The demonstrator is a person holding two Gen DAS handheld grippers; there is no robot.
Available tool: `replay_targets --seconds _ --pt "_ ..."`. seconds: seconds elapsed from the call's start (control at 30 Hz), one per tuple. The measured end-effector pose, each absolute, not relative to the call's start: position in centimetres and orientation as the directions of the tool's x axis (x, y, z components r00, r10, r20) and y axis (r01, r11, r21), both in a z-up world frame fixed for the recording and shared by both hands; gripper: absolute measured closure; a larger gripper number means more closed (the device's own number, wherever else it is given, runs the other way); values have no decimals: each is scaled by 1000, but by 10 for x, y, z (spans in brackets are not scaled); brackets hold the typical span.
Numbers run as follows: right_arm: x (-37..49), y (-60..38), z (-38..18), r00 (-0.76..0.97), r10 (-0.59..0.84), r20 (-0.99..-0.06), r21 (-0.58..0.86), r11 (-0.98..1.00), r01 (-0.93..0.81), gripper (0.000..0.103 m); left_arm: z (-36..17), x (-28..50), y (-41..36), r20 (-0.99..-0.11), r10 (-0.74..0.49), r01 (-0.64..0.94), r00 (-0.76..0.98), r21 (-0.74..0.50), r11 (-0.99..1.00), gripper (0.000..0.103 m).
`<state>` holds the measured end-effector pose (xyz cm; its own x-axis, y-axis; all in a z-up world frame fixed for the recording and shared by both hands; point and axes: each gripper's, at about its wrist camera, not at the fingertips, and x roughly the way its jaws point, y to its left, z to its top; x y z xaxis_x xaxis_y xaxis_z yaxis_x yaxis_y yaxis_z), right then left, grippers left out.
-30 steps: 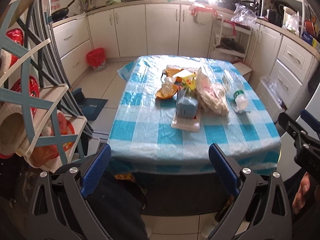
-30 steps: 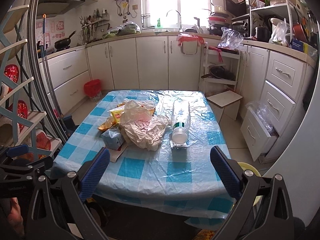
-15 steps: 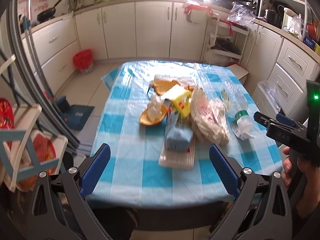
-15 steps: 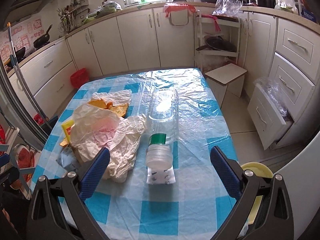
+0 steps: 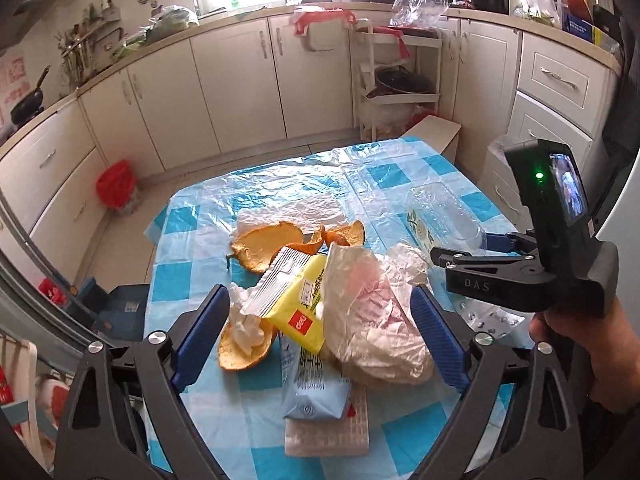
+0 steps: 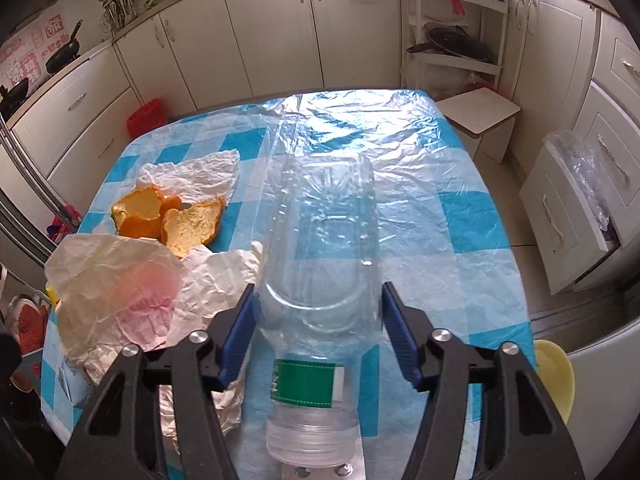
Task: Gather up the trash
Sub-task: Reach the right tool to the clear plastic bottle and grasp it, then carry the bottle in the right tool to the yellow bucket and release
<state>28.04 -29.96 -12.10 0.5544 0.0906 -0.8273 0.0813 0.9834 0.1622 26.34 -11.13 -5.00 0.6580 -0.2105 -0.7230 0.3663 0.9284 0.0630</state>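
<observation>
A lived-in home kitchen: cream cabinets (image 5: 236, 80) run under an L-shaped countertop (image 5: 240, 14), a frying pan (image 6: 62, 58) sits at the left, a white shelf rack (image 6: 452, 36) holds pans, and a checked-cloth table (image 6: 460, 208) fills the middle.

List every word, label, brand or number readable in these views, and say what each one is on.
"DAS": moulded on the right gripper body, seen from the left wrist view.
Yellow packet, red logo: letters upside down, not surely readable.
Blue pack: print too blurred.
Bottle, green label: characters unreadable.
Wall stickers: pink Chinese characters, too blurred.
Left gripper: no text.
</observation>
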Motion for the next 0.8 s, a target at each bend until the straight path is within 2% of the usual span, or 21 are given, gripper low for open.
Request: replay_targets --seconds 0.03,0.07,0.17,0.2,0.23,0.3,0.5,0.6,0.8 --pt "281 -302 -122 556 109 -824 182 980 79 45 -56 270 -114 -735 -210 371 645 60 927 34" --pt "281 -304 -122 557 125 -821 200 977 76 45 -60 276 -118 -747 -218 379 629 50 924 39" --pt "282 -314 -123 557 184 -810 273 959 81 45 -77 289 -125 -792 -204 382 576 39 924 63" --pt "282 -318 -123 557 206 -804 301 950 84 45 -82 292 -124 -807 -213 379 551 14 925 82" --pt "282 -322 -122 558 227 -798 329 940 87 45 -84 294 -123 -815 -223 372 535 -10 928 94" --pt "281 -331 -119 569 270 -777 386 918 92 45 -83 296 -115 -807 -248 357 536 -50 933 100" --pt "269 -348 -95 630 350 -693 499 864 69 45 -56 290 -83 -712 -391 345 584 -218 913 101" --pt "260 -356 -84 657 332 -677 494 867 71 45 -40 281 -74 -651 -450 362 612 -276 891 101" --pt "238 -389 -75 694 232 -681 446 884 142 45 -30 273 -68 -598 -520 382 610 -353 854 101"
